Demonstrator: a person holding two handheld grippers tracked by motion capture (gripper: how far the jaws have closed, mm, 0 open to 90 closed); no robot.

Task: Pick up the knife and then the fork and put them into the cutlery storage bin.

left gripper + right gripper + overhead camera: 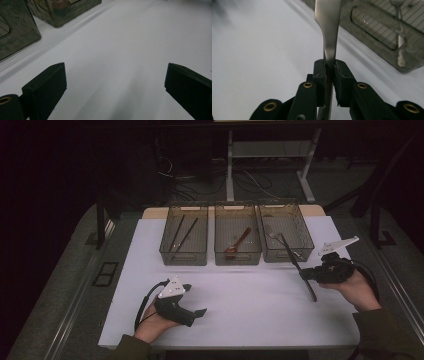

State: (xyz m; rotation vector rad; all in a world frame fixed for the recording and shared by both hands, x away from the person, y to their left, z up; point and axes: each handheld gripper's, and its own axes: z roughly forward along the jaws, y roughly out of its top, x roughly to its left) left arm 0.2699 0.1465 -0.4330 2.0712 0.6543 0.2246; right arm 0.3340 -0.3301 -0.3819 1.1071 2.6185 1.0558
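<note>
My right gripper point(304, 276) is shut on a long, flat steel utensil point(292, 257), held above the white table near its right side. One end slants up toward the right bin point(282, 255); the other hangs down toward the person. In the right gripper view the pads point(321, 72) pinch the utensil's narrow neck point(329, 30), and I cannot tell which kind it is. My left gripper point(202, 312) rests low at the table's front left. Its jaws stand wide apart in the left gripper view point(115, 77), with bare table between them.
Three dark see-through bins stand in a row at the back. The left bin point(183, 256) holds two chopsticks point(181, 235), the middle bin point(238, 256) a brown spoon point(240, 242), the right bin a steel fork point(271, 235). The white table surface point(250, 300) stretches between the hands.
</note>
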